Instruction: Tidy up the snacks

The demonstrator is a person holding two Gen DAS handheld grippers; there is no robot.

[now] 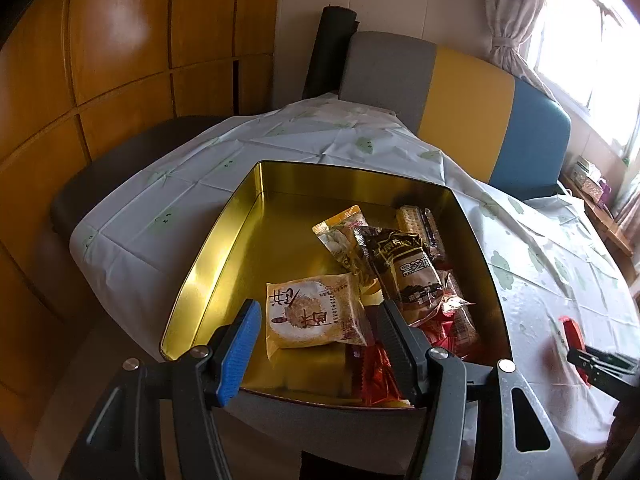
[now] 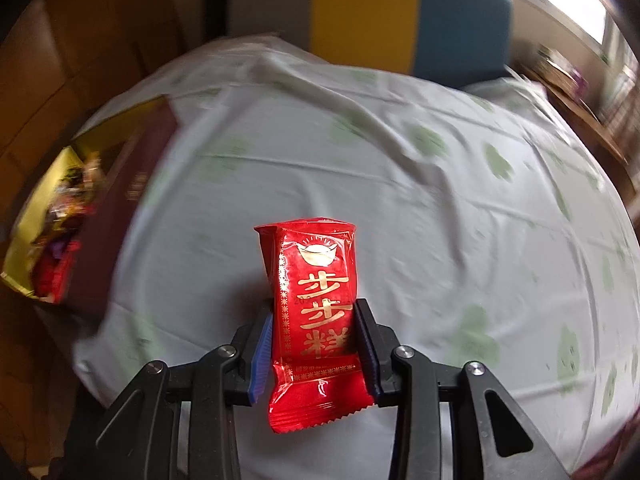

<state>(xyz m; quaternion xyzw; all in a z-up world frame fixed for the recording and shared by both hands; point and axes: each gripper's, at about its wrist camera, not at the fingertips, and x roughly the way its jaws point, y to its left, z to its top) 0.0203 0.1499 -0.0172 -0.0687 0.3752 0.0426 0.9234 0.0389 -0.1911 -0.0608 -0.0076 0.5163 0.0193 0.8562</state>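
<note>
A gold-lined tin (image 1: 240,240) sits on the tablecloth and holds several snacks: a beige round-cake packet (image 1: 316,312), a dark brown packet (image 1: 412,272), a yellow-and-white packet (image 1: 344,232), a cracker pack (image 1: 416,216) and red wrappers (image 1: 452,328). My left gripper (image 1: 320,336) hangs over the tin's near edge, open. The beige packet lies between its fingers, and bare tin shows beside the blue pad. My right gripper (image 2: 314,344) is shut on a red packet with gold characters (image 2: 316,304), held upright above the cloth. In the right wrist view the tin (image 2: 132,200) is blurred at far left.
A white tablecloth with green prints (image 2: 440,200) covers the table. A grey, yellow and blue sofa back (image 1: 472,88) stands behind it, with wooden cabinet doors (image 1: 120,60) to the left. The curtained window (image 1: 580,40) is at the right. My right gripper (image 1: 580,356) shows at the left wrist view's right edge.
</note>
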